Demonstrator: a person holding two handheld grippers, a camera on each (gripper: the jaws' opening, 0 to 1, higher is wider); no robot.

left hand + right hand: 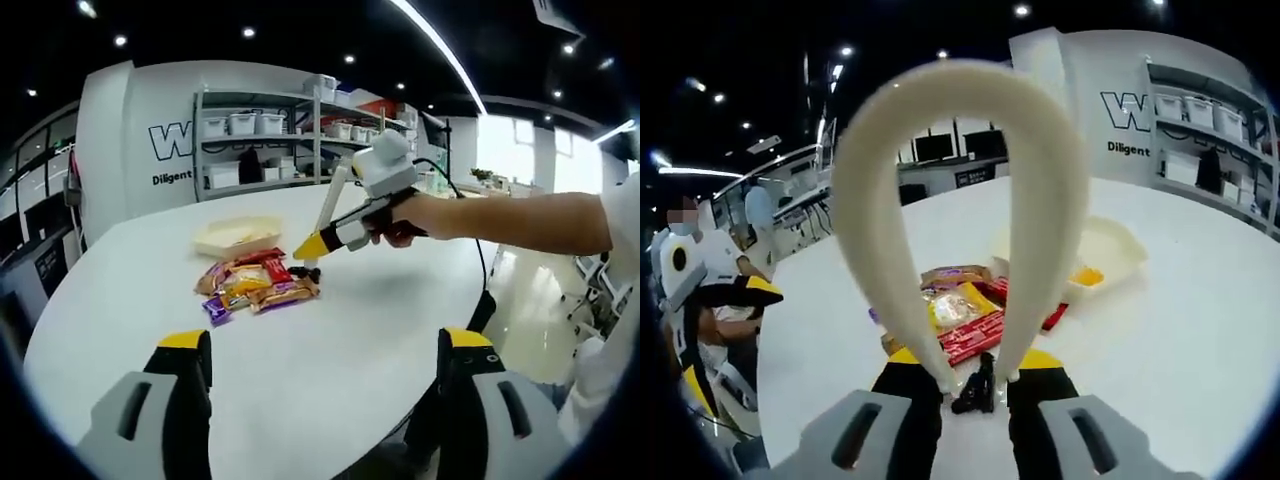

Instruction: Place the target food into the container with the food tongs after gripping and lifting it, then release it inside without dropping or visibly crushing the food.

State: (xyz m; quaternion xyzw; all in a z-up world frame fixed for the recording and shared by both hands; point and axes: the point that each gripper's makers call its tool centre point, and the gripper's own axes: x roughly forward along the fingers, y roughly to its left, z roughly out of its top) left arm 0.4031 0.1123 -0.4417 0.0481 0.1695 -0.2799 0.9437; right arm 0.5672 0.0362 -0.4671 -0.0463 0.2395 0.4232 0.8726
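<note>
In the left gripper view, the left gripper rises from 6 o'clock with its two yellow-tipped jaws standing wide apart, nothing between them, over the bare near part of the white table. Further out, toward 11 o'clock of that gap, lies a pile of wrapped snacks (red, orange, yellow and purple wrappers, touching one another). Just beyond the pile sits a shallow cream container, near it but apart. At 1 o'clock of the pile a hand holds the right gripper, which grips cream food tongs; the arms of the tongs point down toward the right edge of the pile. Farthest off stand metal shelves with white bins against a white wall.

In the right gripper view, the right gripper has its jaws drawn close on the two arms of the food tongs, whose loop arches up toward 12 o'clock. Whether the tips of the tongs meet, I cannot tell. Just past the jaws lie the wrapped snacks, on the table. At 2 o'clock of them is the container, something yellow at its near edge. At 9 o'clock the left gripper shows beside a seated person.
</note>
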